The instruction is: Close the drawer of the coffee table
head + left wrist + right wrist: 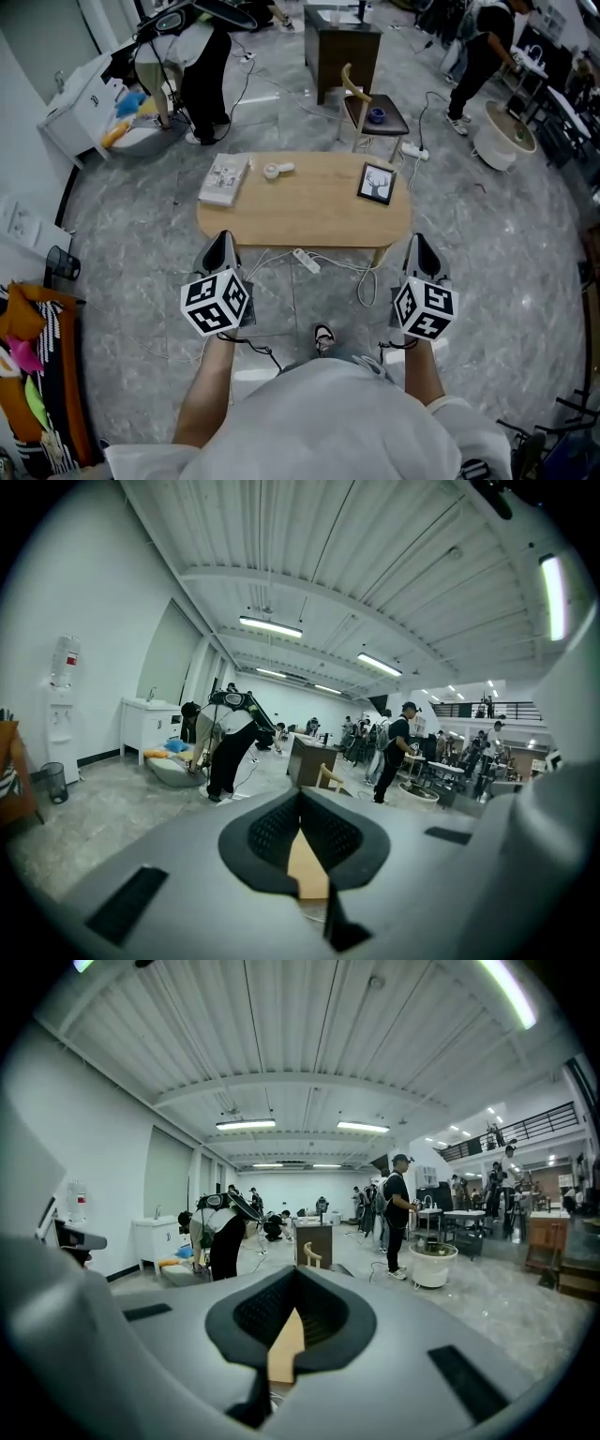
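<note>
left hand-held gripper (pixel 223 240), right hand-held gripper (pixel 418 242) – both pinched closed, empty, held level before coffee table (pixel 309 208)

Bright, even light from ceiling tube lights (pixel 270 626); faint shadows. Gripper views bend strongly, corners black; left one glares at two o'clock.

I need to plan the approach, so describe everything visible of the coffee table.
The coffee table has a light wood-look top, oblong with rounded corners, level above the grey floor. On it lie a booklet at the left, a small white object near the far edge and a dark framed picture at the right. One pale leg shows under the near right corner. No drawer shows from above.
</note>
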{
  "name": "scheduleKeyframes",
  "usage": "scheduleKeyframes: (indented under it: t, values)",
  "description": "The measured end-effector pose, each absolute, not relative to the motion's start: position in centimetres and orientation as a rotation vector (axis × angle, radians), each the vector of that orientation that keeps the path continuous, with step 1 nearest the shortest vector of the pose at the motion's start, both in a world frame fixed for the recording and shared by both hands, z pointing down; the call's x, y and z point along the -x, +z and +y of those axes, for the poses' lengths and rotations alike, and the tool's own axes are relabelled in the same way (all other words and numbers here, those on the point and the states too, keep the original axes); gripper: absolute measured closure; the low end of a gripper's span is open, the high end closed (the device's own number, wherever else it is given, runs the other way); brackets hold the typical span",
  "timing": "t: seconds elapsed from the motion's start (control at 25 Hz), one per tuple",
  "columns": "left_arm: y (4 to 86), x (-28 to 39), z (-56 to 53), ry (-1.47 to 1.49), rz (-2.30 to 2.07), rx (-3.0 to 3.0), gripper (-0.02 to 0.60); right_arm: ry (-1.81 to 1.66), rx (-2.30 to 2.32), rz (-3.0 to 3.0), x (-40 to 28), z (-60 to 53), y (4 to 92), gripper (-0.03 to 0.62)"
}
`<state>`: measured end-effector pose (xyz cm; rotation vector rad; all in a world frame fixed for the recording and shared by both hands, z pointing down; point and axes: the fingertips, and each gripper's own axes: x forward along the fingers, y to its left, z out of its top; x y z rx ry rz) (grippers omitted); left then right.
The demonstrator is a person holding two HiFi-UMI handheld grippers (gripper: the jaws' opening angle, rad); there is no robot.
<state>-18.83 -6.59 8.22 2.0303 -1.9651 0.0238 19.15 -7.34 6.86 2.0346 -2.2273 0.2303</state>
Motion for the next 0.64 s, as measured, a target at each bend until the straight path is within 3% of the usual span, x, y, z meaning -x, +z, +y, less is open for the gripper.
scheduleKeyframes:
  t: [0.64]
  values:
    - [8.1,18.55,-7.09,0.029,-1.958,-2.034,0.586,0.22,-2.034,-2.249,-19.15,-7.9,6.13,0.595]
